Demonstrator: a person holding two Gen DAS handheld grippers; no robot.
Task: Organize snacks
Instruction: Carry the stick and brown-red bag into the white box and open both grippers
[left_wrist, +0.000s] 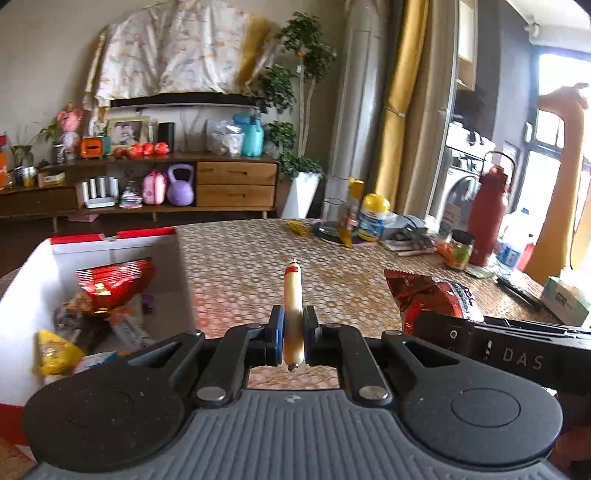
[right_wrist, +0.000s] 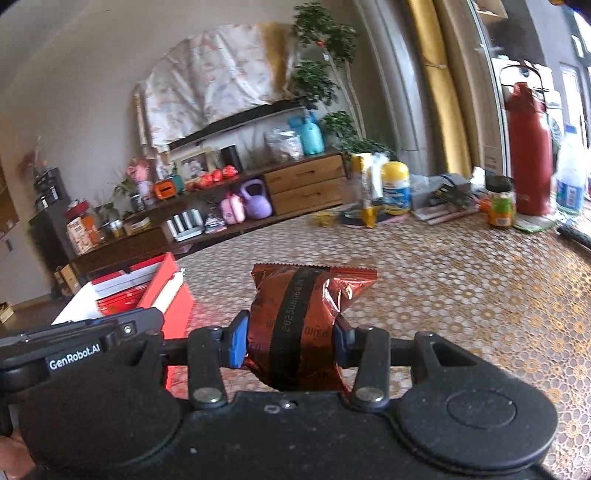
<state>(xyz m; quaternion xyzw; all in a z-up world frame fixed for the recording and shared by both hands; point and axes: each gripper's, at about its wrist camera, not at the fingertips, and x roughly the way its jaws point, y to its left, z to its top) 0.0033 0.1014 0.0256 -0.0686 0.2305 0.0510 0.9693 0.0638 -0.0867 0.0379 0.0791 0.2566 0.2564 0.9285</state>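
My left gripper (left_wrist: 293, 334) is shut on a pale sausage stick (left_wrist: 293, 295) with a red band near its tip, held above the patterned table. My right gripper (right_wrist: 291, 345) is shut on a shiny red-brown snack packet (right_wrist: 306, 317) with a black stripe; this packet also shows in the left wrist view (left_wrist: 432, 295), to the right of the sausage. A white box with red rim (left_wrist: 26, 288) stands at the left and holds several snack packs, among them a red bag (left_wrist: 114, 284) and a yellow one (left_wrist: 55, 350). The box also shows in the right wrist view (right_wrist: 168, 291).
At the table's far side stand a yellow-lidded tub (left_wrist: 373, 218), a yellow packet (left_wrist: 351, 210), a small jar (left_wrist: 460, 251), a red flask (left_wrist: 487, 214), a water bottle (right_wrist: 570, 181) and papers. A tissue box (left_wrist: 565, 299) lies at the right edge. A wooden sideboard (left_wrist: 236, 184) stands beyond.
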